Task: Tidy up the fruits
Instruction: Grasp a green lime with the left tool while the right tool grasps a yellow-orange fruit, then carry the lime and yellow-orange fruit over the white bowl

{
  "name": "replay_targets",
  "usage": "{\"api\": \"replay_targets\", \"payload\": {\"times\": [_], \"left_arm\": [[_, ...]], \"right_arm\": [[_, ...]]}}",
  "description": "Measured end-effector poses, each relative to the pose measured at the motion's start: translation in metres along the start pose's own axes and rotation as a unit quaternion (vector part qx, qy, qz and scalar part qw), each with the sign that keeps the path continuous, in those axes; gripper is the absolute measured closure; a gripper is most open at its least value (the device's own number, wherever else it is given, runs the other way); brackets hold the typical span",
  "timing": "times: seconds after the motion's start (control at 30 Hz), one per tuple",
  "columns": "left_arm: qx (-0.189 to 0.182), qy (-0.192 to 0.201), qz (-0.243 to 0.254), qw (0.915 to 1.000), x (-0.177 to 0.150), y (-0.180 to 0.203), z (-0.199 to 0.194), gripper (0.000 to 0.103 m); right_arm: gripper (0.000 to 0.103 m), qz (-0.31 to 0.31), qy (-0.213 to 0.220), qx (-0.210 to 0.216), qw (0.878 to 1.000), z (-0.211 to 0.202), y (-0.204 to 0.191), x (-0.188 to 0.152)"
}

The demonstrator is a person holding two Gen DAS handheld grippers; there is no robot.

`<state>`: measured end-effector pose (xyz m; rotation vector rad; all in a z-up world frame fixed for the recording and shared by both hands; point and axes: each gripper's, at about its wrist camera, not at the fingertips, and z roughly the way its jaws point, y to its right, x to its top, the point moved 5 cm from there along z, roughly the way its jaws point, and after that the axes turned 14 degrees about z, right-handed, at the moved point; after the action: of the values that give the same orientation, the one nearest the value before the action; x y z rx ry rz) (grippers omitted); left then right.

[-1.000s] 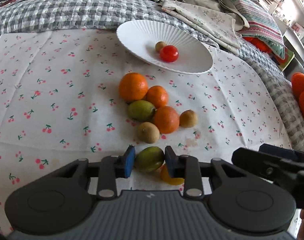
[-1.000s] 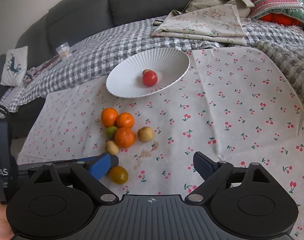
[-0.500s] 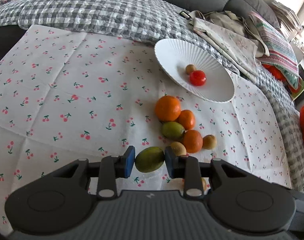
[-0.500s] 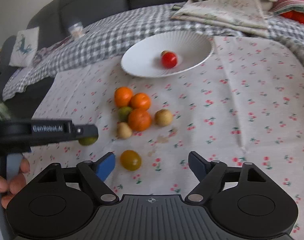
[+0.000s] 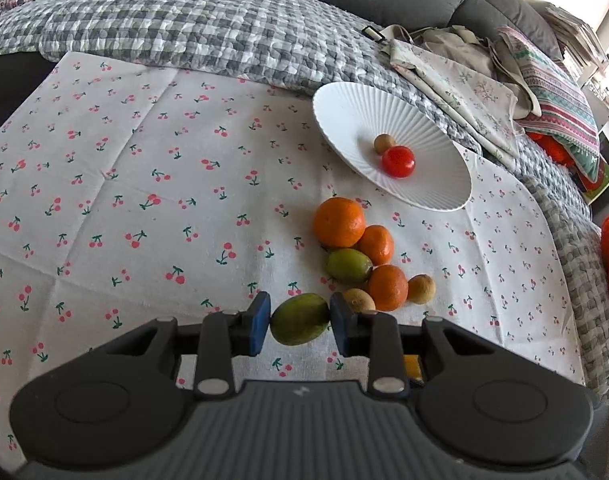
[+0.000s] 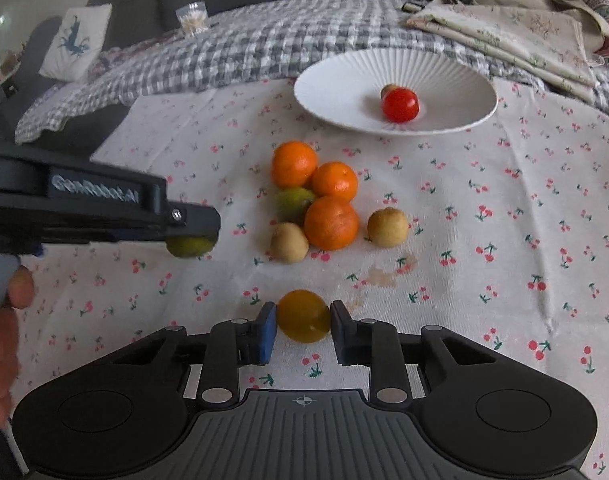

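We held a green fruit (image 5: 299,325) clamped in our left hand-held gripper (image 5: 300,328), above the cherry-print cloth (image 5: 144,200). Our right hand-held gripper (image 6: 303,330) was closing on a yellow-orange fruit (image 6: 303,315) lying on the cloth, pads at both its sides. At twelve o'clock from it lay the cluster of oranges (image 6: 331,222), and beyond them the white ribbed plate (image 6: 456,80) with a red tomato (image 6: 400,104).

Far: white ribbed plate (image 6: 344,116) on cherry-print cloth (image 6: 504,220), holding red tomato (image 6: 399,104).
Near: pile of oranges (image 6: 330,222) before plate.
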<state>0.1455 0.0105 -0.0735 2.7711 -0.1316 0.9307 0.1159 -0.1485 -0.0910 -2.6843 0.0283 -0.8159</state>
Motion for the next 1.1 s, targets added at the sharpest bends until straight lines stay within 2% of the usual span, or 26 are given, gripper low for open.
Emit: {"api": "replay_targets", "payload": {"times": [0.4, 1.1], "left_arm": [[0.006, 0.010, 0.010, 0.9999, 0.004, 0.000, -0.002, 0.072], [0.012, 0.066, 0.034, 0.9972, 0.035, 0.004, -0.012, 0.072]], "right_arm": [[0.076, 0.040, 0.022, 0.002, 0.999, -0.021, 0.015, 0.014], [0.076, 0.076, 0.076, -0.013, 0.994, -0.049, 0.044, 0.047]]}}
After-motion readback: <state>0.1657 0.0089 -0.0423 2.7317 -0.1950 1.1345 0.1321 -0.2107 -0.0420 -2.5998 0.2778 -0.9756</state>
